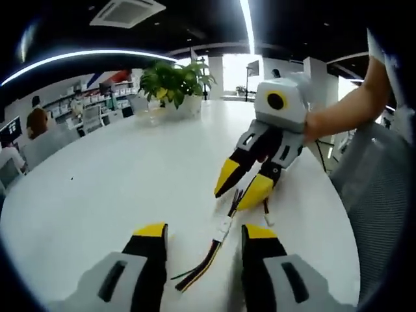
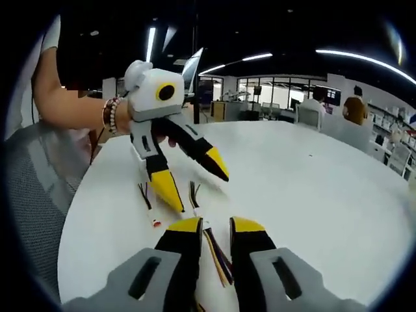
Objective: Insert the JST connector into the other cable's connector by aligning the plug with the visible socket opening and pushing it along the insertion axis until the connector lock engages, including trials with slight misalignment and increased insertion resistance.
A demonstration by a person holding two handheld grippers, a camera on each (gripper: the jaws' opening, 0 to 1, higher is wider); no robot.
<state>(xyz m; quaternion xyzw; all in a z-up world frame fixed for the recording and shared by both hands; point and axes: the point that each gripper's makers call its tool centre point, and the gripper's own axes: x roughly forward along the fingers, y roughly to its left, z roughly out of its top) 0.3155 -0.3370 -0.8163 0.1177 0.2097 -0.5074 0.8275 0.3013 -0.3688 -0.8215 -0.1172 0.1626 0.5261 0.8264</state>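
Connector point(image 1: 225, 225), small and white, lies on the white surface point(image 1: 117, 188) at lower centre of the left gripper view, between the two grippers. A striped ribbon cable point(image 1: 201, 263) runs from it toward the bottom of the frame, passing between the left gripper point(image 1: 205, 235) jaws. Those jaws stand apart, released, cable untouched between them.

Right gripper point(image 1: 244, 185), centre right in the left gripper view, points down at the connector with yellow tips close together. A dark cable end sits at the tips; I cannot tell whether the jaws grasp it or merely straddle it. A second short cable point(image 1: 266, 213) with a white end lies just beside it.

Right gripper view: own jaws at bottom centre, narrow gap, coloured wires point(image 2: 218, 257) running up through it. Left gripper point(image 2: 195, 182) at centre left, jaws spread. Another thin lead point(image 2: 147, 203) with a pale tip lies left of it.

Judgement: early stage, pick-up and lining up; the two halves are not yet mated. Next move calls for a firm hold on each cable near its housing, then bringing plug and socket nose to nose along one line before any push.

Potted plant point(image 1: 174, 84) at upper centre, well apart.
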